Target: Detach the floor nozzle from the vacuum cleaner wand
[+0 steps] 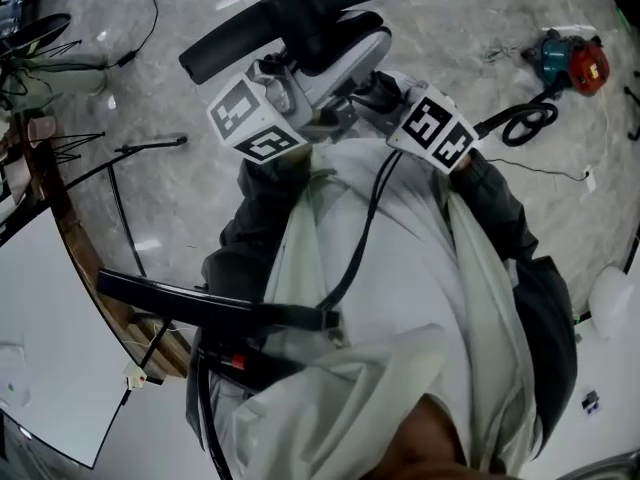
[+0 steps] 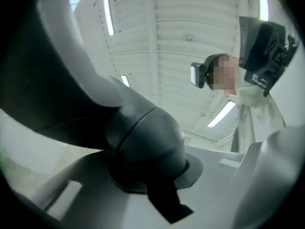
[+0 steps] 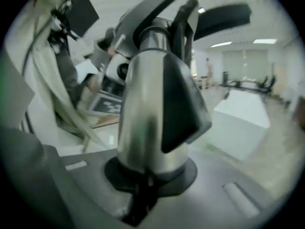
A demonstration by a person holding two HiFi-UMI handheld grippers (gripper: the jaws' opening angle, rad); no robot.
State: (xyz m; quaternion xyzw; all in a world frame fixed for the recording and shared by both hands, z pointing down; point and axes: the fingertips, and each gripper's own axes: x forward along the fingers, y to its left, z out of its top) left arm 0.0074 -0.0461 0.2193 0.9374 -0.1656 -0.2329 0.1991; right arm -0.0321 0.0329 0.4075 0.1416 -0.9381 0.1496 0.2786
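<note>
Field note: I am holding both tools up at chest height, well above the floor [image 1: 450,8]. The left hand-held gripper [image 2: 150,178] is clamping narrow on the dark rounded neck [image 2: 143,137] of the floor nozzle [image 1: 300,13]. The right hand-held gripper [image 3: 145,180] is clamping narrow on the silver wand [image 3: 143,104], with its black catch [image 3: 183,99] sitting just past the jaws. I am reading the joint's long axis as running from the two grips up and away toward the black nozzle head, which is lying crosswise beyond both. The grips are sitting just beside each other, the left seemingly nearer the head. I am judging that the coming pull is going straight along that axis, hands parting.
</note>
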